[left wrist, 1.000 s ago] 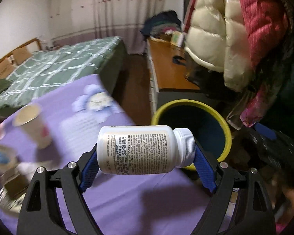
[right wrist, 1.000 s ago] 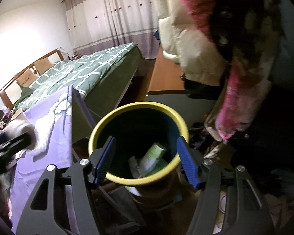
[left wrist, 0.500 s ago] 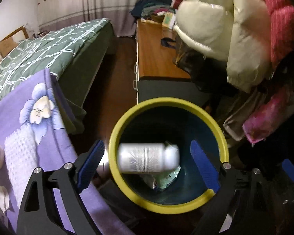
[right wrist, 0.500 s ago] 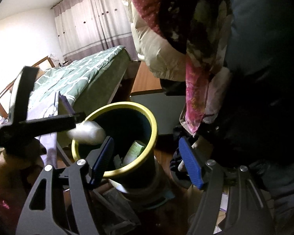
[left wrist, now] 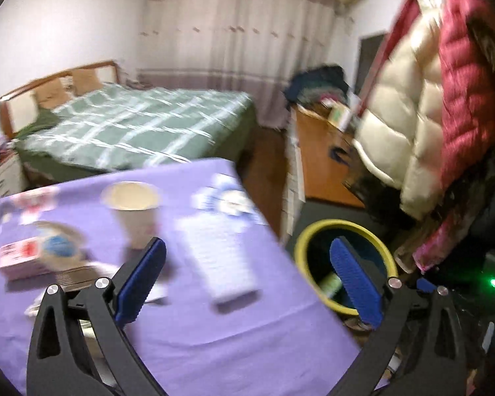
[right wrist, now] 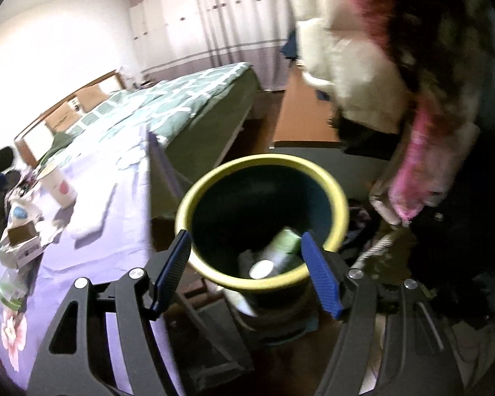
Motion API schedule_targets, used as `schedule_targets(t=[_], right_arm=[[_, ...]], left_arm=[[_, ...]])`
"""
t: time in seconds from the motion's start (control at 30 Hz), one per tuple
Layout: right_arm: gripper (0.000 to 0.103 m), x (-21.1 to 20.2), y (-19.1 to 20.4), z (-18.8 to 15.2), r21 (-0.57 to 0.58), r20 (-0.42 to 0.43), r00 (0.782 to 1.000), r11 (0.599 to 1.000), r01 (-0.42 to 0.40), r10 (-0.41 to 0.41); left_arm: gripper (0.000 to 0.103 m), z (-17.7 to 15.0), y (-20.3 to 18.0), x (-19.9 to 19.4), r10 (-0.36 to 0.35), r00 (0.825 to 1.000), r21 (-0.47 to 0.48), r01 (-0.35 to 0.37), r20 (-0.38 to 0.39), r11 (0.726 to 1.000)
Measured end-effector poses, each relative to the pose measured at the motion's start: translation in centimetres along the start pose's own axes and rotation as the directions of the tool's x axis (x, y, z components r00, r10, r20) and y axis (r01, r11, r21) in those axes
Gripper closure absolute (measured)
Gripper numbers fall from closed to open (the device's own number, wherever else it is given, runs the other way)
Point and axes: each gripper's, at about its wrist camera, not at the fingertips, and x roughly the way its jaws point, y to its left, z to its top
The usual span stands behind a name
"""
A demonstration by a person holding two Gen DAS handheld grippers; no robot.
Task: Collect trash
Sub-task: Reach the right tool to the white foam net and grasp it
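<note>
The yellow-rimmed dark bin (left wrist: 316, 231) stands on the floor beside the purple-clothed table (left wrist: 214, 323). In the right wrist view the bin (right wrist: 214, 178) holds a white bottle (right wrist: 262, 269) and a green-labelled container (right wrist: 285, 242). My left gripper (left wrist: 247, 277) is open and empty above the table's right part. My right gripper (right wrist: 247, 267) is open and empty just above the bin's near rim. On the table stand a paper cup (left wrist: 133, 211), a red and white box (left wrist: 19, 257) and other scraps (left wrist: 62, 247).
A green checked bed (left wrist: 142, 128) lies behind the table. A wooden cabinet (left wrist: 320, 151) stands behind the bin. Cream and red padded coats (left wrist: 429, 105) hang above the bin at the right. Clutter lies on the floor around the bin (right wrist: 379, 247).
My left gripper let go of the white bottle, which dropped into the bin. The left gripper then swung back left over the table. The right gripper moved closer over the bin.
</note>
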Motion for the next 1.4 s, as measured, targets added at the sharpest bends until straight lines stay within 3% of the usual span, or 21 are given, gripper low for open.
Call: schedule_targets(t=[0.2,0.47,0.63,0.87,1.1,1.17,1.3,1.4], right_arm=[[0.037,1.5,6.4,0.4,-0.106,-0.028,0.996,0.991,-0.084,0.081],[0.037,5.3,15.1,1.4,-0.234,-0.106,0.98,0.954,-0.187,0.166],[0.037,8.4,18.3,2.6,-0.269,-0.17,0.967,0.936,-0.229,0.188],[0.037,12.8,21.1,3.2,-0.304,-0.248,0.956,0.925,-0.23,0.156],[0.034,13.6,22.3,3.1,-0.314,-0.255,0.954,0.92,-0.236,0.158],[0.043,13.7,22.5,3.0,-0.319,-0.251,0.955,0.918,-0.237,0.159],[0.082,13.5,22.4,3.2,-0.292,-0.262,0.943,0.914,-0.283,0.208],[0.089,13.0,22.2,3.5,-0.285,-0.242,0.947,0.917,-0.279,0.212]], left_arm=[[0.005,-1.8,8.3,-6.0,0.16,0.985,-0.09,-0.154,0.063,0.984],[0.005,-4.2,17.4,-8.2,0.278,0.96,-0.222,-0.266,0.025,0.938],[0.005,-5.0,19.4,-8.3,0.294,0.955,-0.259,-0.279,0.022,0.925],[0.005,-5.5,20.1,-7.6,0.285,0.959,-0.264,-0.273,0.008,0.925],[0.005,-5.7,19.9,-7.1,0.279,0.96,-0.266,-0.268,0.004,0.926],[0.005,-5.8,19.8,-7.0,0.276,0.961,-0.265,-0.266,0.001,0.927],[0.005,-5.8,19.4,-6.8,0.272,0.962,-0.258,-0.264,-0.004,0.929],[0.005,-5.7,19.1,-6.8,0.27,0.963,-0.253,-0.262,-0.003,0.932]])
